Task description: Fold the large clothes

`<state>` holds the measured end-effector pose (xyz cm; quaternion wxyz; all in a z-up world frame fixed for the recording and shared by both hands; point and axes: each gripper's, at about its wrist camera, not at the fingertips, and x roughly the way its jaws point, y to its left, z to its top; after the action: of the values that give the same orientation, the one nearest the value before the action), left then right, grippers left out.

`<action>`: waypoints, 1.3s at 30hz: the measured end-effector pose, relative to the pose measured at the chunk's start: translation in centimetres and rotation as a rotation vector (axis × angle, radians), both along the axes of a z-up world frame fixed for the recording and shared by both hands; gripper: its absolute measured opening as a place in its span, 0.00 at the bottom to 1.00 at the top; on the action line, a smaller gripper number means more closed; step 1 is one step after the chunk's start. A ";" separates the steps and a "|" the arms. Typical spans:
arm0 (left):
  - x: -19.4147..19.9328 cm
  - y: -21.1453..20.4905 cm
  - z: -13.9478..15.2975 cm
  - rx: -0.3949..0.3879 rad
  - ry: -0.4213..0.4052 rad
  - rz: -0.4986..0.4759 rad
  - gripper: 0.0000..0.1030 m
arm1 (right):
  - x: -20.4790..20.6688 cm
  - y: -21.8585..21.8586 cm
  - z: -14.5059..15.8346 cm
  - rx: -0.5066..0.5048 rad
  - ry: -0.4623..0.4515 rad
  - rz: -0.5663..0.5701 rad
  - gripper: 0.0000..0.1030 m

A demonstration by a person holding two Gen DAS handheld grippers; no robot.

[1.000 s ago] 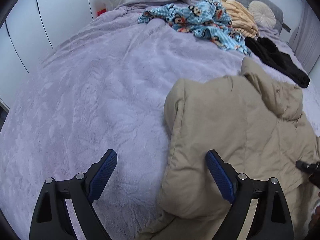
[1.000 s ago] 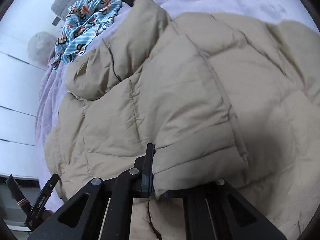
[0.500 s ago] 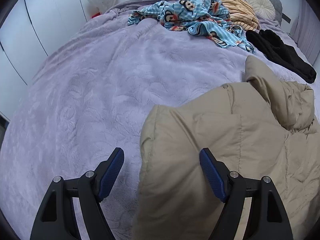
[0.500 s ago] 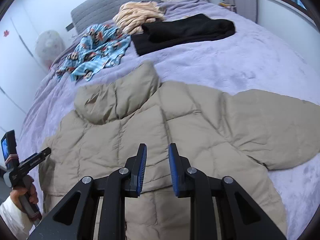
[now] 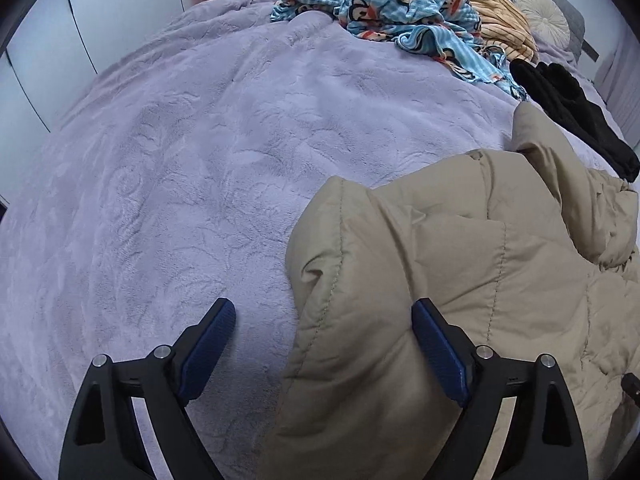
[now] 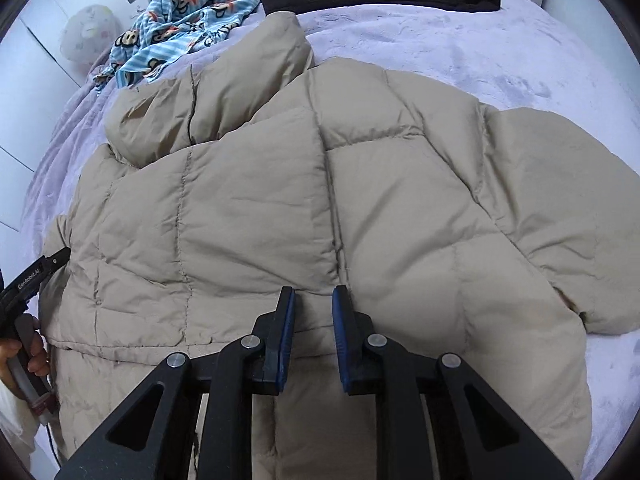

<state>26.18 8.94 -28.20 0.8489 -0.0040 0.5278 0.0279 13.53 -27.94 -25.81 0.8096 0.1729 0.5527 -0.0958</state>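
1. Left wrist view. Our left gripper [image 5: 322,334] is spread wide and empty; its fingers bracket the folded left edge of the beige puffer jacket [image 5: 460,280], which fills the lower right of the frame. Against the frame 1.0 s ago, that edge now sits further left, between the fingers instead of beside the right one. We judge the left side is already folded in and this gripper is lining up on it.

2. Same view, open room. The purple bedspread [image 5: 180,200] is bare across the left and centre. The blue monkey-print garment [image 5: 400,12] and the black garment [image 5: 572,112] lie along the top and upper right, well apart from the jacket's folded edge.

3. Right wrist view. Our right gripper [image 6: 313,316] is parted by a narrow gap and pinches nothing. A second ago it clamped a jacket panel; that panel now lies flat across the jacket's middle [image 6: 320,208].

4. Same view, edges. The jacket's right sleeve [image 6: 560,216] is still spread out at right, with bare bedspread [image 6: 460,48] beyond. We judge it is next to fold.
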 end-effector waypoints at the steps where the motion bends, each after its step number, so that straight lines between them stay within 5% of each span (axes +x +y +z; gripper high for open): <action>1: -0.2 -0.2 0.6 0.024 -0.008 -0.011 0.88 | -0.4 -0.7 0.3 0.018 -0.006 -0.022 0.22; 5: -1.6 -0.8 3.1 0.084 -0.052 -0.059 0.88 | -3.1 -3.5 1.2 0.106 -0.027 -0.120 0.22; 12: -5.1 -2.9 5.8 0.054 -0.025 -0.109 0.88 | -6.8 -6.2 1.7 0.204 -0.030 -0.219 0.24; 22: -10.9 -11.0 6.4 -0.014 0.034 -0.225 0.88 | -12.2 -8.9 2.2 0.279 -0.063 -0.321 0.41; 39: -14.9 -23.3 5.5 0.003 0.112 -0.358 0.89 | -19.9 -19.4 1.4 0.364 -0.123 -0.522 0.67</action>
<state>11.30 -14.40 -22.74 0.8095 0.0930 0.5665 -0.1229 -6.34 -47.39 -24.39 0.7454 0.4561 0.4479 -0.1892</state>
